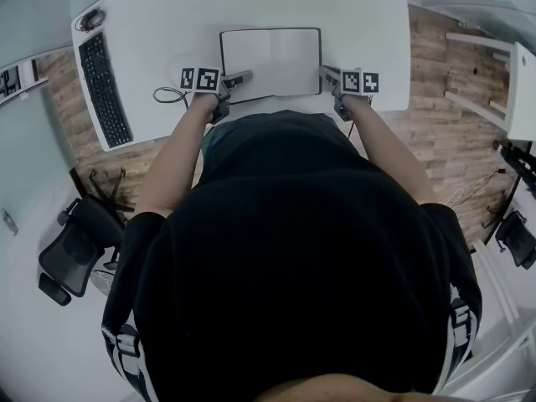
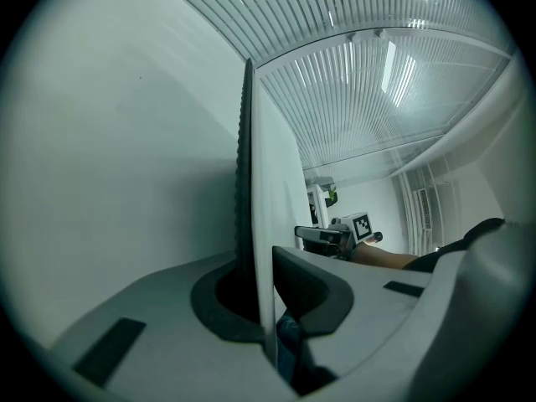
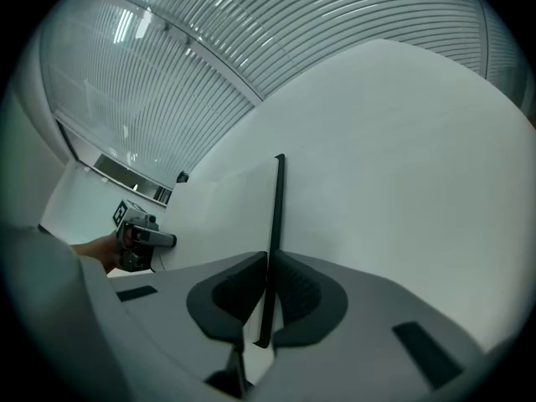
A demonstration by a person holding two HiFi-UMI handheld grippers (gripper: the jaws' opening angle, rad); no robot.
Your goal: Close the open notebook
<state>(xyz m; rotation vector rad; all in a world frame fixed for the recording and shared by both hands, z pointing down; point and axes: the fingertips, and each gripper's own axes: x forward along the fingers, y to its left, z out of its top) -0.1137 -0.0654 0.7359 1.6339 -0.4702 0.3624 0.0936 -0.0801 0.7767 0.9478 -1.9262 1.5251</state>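
Notebook (image 1: 270, 61): it is being kept open and flat on the white desk (image 1: 368, 23), near the desk's front edge, with its blank pages facing up and a dark cover rim showing all round.
Left gripper (image 1: 243, 78): it is being clenched on the notebook's left edge at the near corner. In the left gripper view the thin dark cover and white page (image 2: 272, 191) are being pinched between the jaws of the gripper (image 2: 264, 283).
Right gripper (image 1: 327, 74): it is being clamped on the notebook's right edge at the near corner. In the right gripper view the dark cover edge (image 3: 277, 199) is being squeezed between the pads of the gripper (image 3: 266, 287).
Edges: both side edges are being gripped, while the far edge and the near edge are being left untouched.
Room behind: bare desk is being left open beyond the far edge, up to the back of the desk.
Room at right: a strip of bare desk is being left between the right gripper and the desk's right edge.
Room at left: a looped cable (image 1: 170, 95) is lying just beside the left gripper, and a keyboard (image 1: 104, 89) is lying well apart, towards the left edge.
Room in front: the narrow strip before the near edge is being taken up by the person's forearms.
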